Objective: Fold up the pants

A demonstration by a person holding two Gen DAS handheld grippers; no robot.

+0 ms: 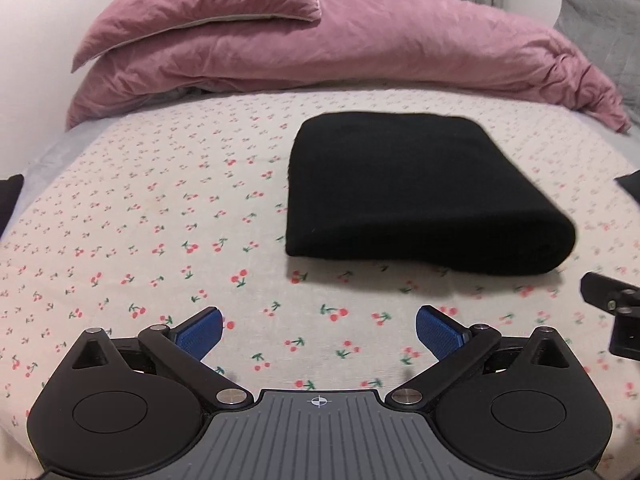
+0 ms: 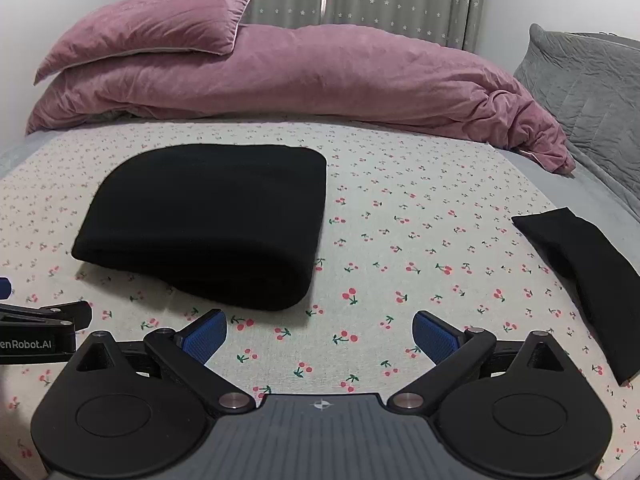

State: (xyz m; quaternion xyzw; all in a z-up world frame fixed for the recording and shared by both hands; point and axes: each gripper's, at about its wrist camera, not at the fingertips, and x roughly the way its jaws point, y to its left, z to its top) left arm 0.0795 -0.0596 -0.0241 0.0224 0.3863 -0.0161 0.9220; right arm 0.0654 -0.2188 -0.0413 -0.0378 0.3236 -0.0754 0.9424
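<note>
Evidently the folding step is over: the black soft-knit folded pants (image 1: pixel 424 196) lie as a compact rectangle on the cherry-print bed sheet (image 1: pixel 160 240), at one o'clock from the left gripper (image 1: pixel 319 330) and eleven o'clock from the right gripper (image 2: pixel 320 330). Both sets of fingers stand wide, holding nothing. Next probably comes a tidy-up, or the loose black cloth piece (image 2: pixel 580 276) at three o'clock.

White lettering "enRobot.AI", cut off at the edge, on left gripper (image 2: pixel 36 345) body
</note>
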